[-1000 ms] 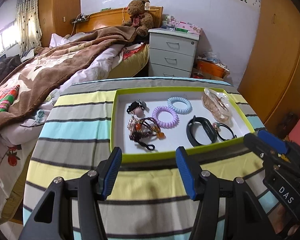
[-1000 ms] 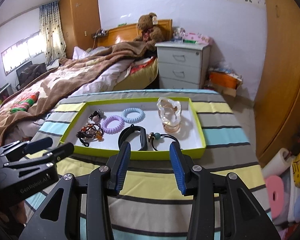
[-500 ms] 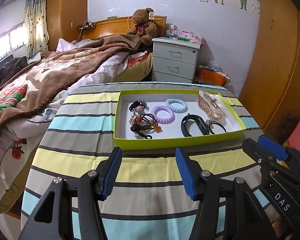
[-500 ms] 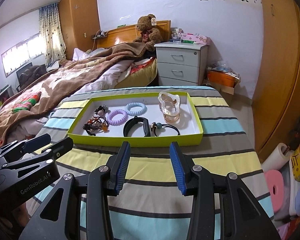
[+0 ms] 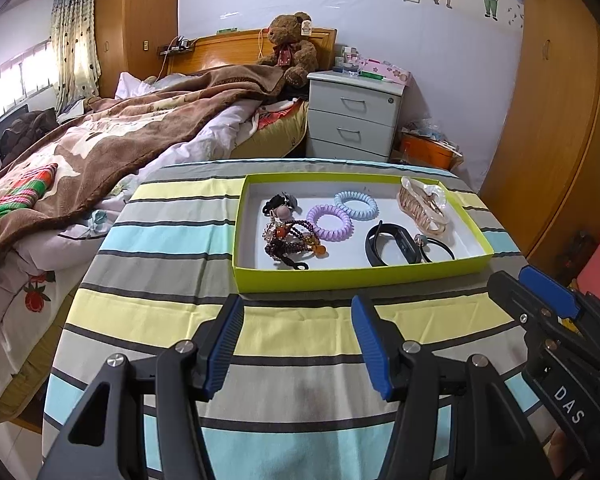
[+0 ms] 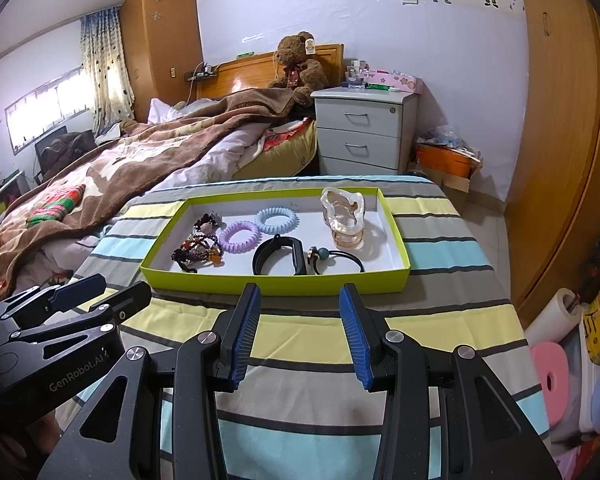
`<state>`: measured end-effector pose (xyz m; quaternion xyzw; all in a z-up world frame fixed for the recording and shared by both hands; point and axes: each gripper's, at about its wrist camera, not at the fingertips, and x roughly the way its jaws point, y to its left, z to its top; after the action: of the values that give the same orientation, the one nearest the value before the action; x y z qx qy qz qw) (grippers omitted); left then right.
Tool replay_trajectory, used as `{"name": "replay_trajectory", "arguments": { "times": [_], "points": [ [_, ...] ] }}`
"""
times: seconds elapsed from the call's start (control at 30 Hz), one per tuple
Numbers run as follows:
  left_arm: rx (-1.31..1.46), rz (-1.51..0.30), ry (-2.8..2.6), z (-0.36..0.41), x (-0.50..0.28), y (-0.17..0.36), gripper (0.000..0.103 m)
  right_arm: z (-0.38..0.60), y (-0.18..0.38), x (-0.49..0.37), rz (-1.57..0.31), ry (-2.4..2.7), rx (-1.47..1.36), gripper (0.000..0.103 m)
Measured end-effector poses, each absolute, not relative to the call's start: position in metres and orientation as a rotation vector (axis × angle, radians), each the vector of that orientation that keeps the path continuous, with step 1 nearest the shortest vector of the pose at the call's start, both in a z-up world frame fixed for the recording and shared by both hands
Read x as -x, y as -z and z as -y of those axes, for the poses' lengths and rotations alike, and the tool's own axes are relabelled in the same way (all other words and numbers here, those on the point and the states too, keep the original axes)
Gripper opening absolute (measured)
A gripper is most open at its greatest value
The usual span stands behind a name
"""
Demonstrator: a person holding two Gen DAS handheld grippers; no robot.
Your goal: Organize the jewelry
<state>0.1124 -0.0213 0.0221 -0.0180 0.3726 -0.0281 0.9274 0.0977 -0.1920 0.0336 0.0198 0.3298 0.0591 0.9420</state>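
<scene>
A lime-green tray (image 5: 340, 278) (image 6: 276, 282) sits on the striped tablecloth and holds the jewelry: a beaded bracelet cluster (image 5: 290, 240) (image 6: 198, 254), a purple coil hair tie (image 5: 329, 223) (image 6: 240, 237), a blue coil hair tie (image 5: 356, 205) (image 6: 277, 220), a black band (image 5: 392, 245) (image 6: 278, 258), a black hair tie with beads (image 5: 436, 246) (image 6: 334, 260) and a clear amber hair claw (image 5: 422, 204) (image 6: 346, 216). My left gripper (image 5: 298, 346) is open and empty, well short of the tray. My right gripper (image 6: 300, 330) is open and empty, just before the tray's near wall.
The striped table (image 5: 172, 240) ends at a bed with a brown blanket (image 5: 100, 148) on the left. A grey nightstand (image 5: 354, 116) and a teddy bear (image 5: 290, 46) stand behind. A wooden wardrobe (image 6: 560, 140) and floor clutter (image 6: 572, 360) lie to the right.
Both grippers have drawn back from the tray and risen, so the tray looks smaller and farther. Both stayed open and empty. The jewelry has not moved.
</scene>
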Motion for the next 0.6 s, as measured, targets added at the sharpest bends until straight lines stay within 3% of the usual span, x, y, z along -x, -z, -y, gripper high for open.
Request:
{"name": "replay_trajectory", "arguments": {
  "times": [0.6],
  "points": [
    [0.052, -0.767, 0.068, 0.0192, -0.1134, -0.0213, 0.058, 0.1886, -0.0356, -0.0964, -0.671, -0.123, -0.042, 0.042]
  ]
}}
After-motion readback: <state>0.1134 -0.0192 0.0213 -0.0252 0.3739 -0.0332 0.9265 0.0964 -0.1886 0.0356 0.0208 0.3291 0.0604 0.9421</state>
